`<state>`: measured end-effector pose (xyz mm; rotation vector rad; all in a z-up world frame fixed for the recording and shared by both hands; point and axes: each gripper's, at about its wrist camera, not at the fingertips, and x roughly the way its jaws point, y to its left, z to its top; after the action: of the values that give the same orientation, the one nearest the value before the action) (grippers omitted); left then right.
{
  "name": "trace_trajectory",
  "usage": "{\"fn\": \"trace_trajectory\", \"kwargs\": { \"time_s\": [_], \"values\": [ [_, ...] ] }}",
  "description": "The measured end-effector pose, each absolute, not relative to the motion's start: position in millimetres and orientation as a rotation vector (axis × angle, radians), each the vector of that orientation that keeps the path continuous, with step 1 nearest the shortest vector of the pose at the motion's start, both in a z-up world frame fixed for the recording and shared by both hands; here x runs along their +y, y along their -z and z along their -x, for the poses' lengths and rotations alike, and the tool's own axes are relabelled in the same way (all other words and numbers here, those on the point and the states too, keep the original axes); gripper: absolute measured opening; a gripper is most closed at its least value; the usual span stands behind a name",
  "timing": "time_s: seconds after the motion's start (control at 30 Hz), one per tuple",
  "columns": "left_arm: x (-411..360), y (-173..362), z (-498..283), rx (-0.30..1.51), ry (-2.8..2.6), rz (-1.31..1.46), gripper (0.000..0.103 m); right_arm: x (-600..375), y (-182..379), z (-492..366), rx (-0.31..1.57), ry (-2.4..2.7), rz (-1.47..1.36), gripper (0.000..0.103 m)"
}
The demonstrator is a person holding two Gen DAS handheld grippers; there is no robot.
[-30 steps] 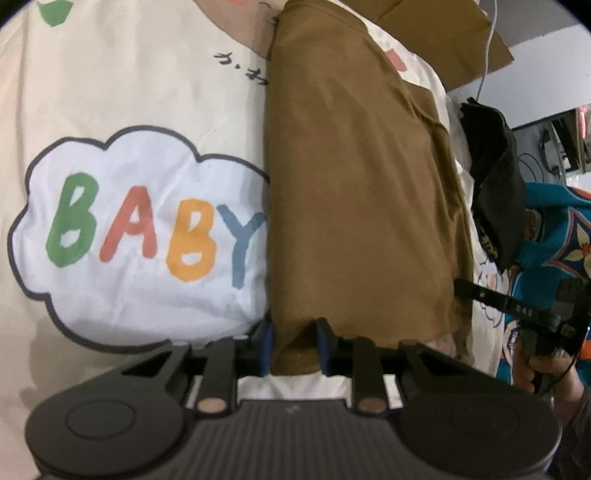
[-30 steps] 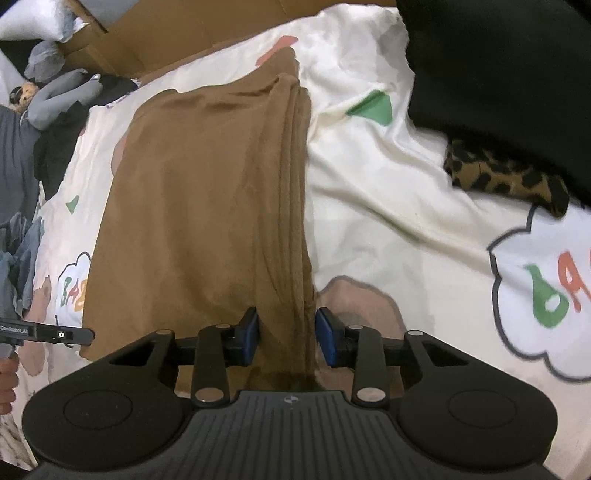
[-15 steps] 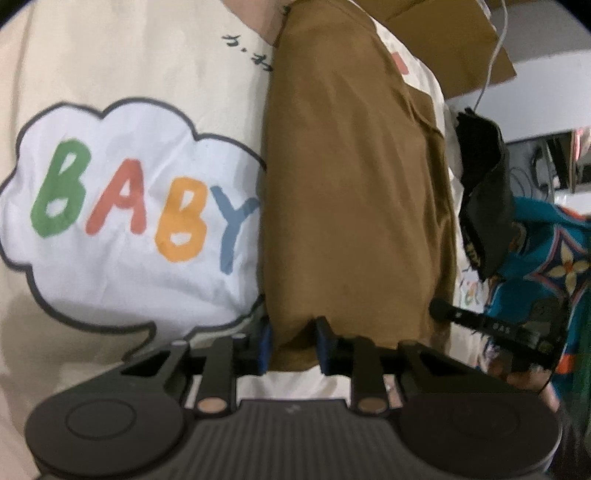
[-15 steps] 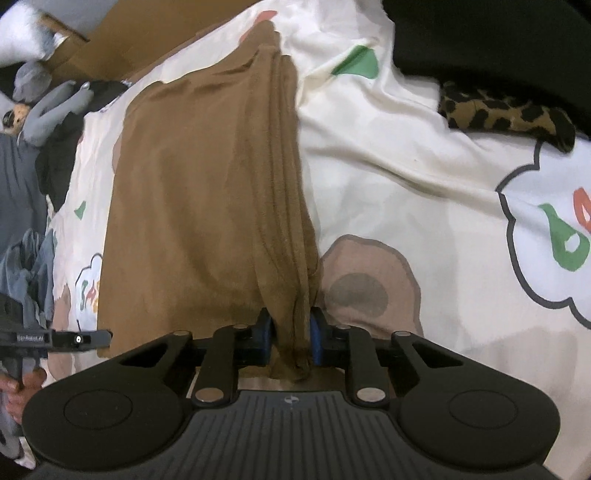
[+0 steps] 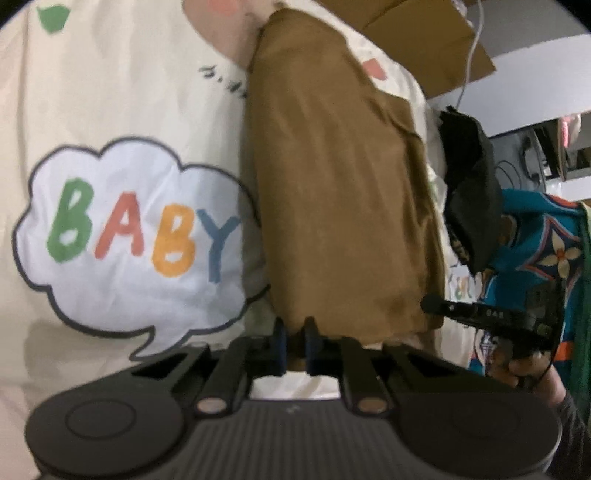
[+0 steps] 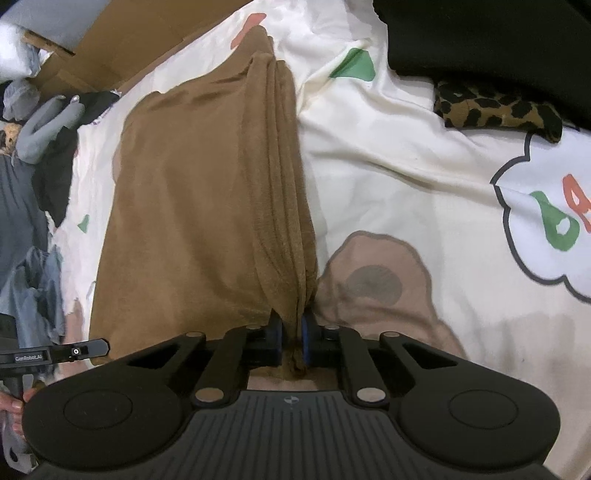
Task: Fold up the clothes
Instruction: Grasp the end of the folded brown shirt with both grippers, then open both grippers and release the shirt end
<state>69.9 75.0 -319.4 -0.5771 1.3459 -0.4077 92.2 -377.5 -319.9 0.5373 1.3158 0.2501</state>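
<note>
My left tool (image 5: 294, 334): closing, pinching the folded brown cloth (image 5: 343, 192).
My right tool (image 6: 293, 332): closing, pinching its other corner.

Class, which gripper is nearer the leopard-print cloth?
Right. The right gripper, closing on the brown garment's right edge, has the leopard-print cloth ahead to its right; the left gripper, closing on the opposite edge, is farther.

left wrist view smeared by motion blur, small dark script on the cream bedsheet (image 5: 122, 92) beside the brown garment (image 5: 332, 192) unreadable. "baby" cloud print (image 6: 546, 229) cut off by the right edge of the right wrist view, black clothing (image 6: 480, 33) cropped at the top. near corners of the brown garment hidden between the gripper pads in both views.
</note>
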Motion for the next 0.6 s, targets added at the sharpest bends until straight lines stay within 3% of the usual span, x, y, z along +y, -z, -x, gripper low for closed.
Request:
{"fn": "trace_trajectory", "kwargs": {
  "time_s": [0.5, 0.6],
  "values": [
    [95.4, 311.1, -59.6, 1.436, 0.391, 0.468, 0.009, -348.5, 332.8, -45.1, 1.464, -0.337, -0.624, 0.008],
    [96.2, 322.4, -56.4, 1.473, 0.361, 0.442, 0.013, -343.0, 334.5, -40.9, 1.459, -0.347, -0.555, 0.013]
  ]
}}
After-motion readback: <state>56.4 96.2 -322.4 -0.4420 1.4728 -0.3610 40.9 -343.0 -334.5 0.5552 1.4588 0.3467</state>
